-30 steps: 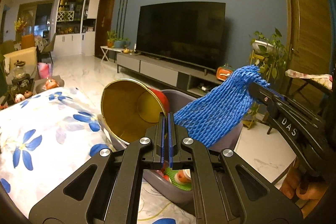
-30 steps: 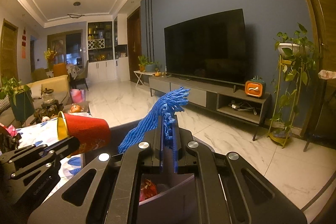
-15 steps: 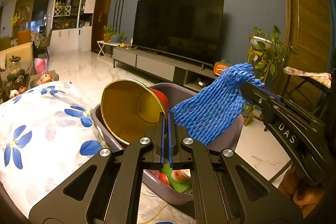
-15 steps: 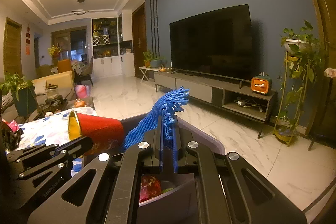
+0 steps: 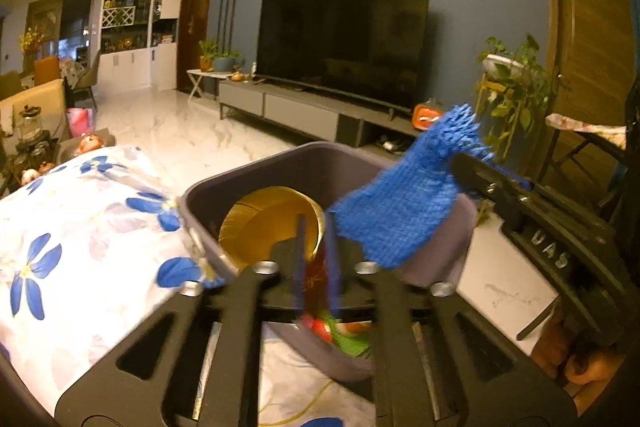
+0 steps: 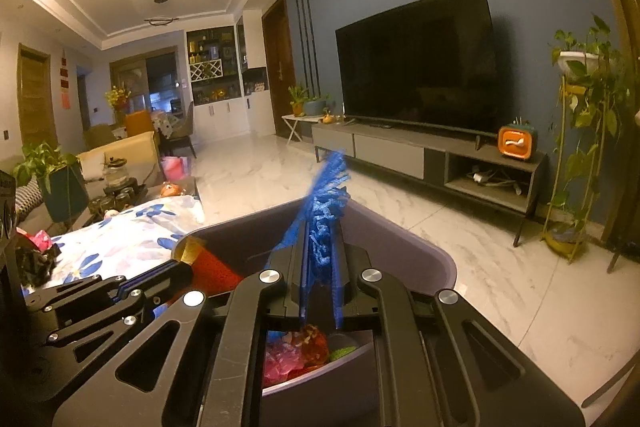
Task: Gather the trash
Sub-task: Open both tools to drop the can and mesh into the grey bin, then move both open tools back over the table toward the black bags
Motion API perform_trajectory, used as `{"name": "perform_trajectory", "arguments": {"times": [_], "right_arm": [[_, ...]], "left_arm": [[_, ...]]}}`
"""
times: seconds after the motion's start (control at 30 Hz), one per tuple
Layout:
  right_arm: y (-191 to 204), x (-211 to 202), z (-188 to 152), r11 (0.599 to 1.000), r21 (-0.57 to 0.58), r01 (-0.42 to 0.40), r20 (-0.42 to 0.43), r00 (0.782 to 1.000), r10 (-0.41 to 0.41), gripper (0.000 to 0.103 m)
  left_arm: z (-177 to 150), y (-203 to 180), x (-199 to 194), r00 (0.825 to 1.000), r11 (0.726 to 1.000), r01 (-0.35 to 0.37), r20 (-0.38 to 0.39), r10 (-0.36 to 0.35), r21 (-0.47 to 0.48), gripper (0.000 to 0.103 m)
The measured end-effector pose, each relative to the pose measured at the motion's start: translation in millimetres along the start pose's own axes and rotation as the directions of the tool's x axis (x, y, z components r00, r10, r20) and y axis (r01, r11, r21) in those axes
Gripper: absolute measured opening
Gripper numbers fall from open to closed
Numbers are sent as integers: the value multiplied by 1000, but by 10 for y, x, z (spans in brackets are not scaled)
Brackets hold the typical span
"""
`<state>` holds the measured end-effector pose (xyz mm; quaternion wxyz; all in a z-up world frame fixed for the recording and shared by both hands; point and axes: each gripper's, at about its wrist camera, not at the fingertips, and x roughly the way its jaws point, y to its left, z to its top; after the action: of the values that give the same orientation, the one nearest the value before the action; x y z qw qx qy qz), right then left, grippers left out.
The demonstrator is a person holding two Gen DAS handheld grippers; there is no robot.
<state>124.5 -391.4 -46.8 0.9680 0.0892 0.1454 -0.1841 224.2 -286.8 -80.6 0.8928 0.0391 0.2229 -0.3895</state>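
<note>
A grey trash bin stands at the edge of a table with a floral cloth. My left gripper has opened over the bin; the red paper cup with a gold inside lies tilted in the bin mouth, also in the right wrist view. My right gripper is partly open around a blue foam net, which still sits between its fingers above the bin. Red and green scraps lie in the bin's bottom.
A TV on a low cabinet stands against the blue wall beyond marble floor. A plant stand is at the right. Jars and a potted plant sit on a far-left table.
Both grippers moved down over the bin. The left jaws opened and the cup dropped from them into the bin mouth. The right jaws have parted around the net.
</note>
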Motion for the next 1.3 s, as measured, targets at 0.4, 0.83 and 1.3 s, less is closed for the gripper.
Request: {"name": "perform_trajectory", "arguments": {"times": [0.4, 0.83, 1.3], "right_arm": [[43, -164, -69, 1000, -10, -12, 22, 1000, 12, 66], [380, -547, -253, 996, -36, -79, 26, 996, 80, 94], [1202, -863, -320, 965, -114, -238, 6, 971, 240, 95]], "left_arm": [[-148, 362, -523, 988, 984, -136, 54, 143, -118, 77], [-661, 1108, -1692, 848, 810, -503, 6, 529, -302, 87], [-1022, 1470, -2764, 708, 649, -653, -10, 706, -390, 87]]}}
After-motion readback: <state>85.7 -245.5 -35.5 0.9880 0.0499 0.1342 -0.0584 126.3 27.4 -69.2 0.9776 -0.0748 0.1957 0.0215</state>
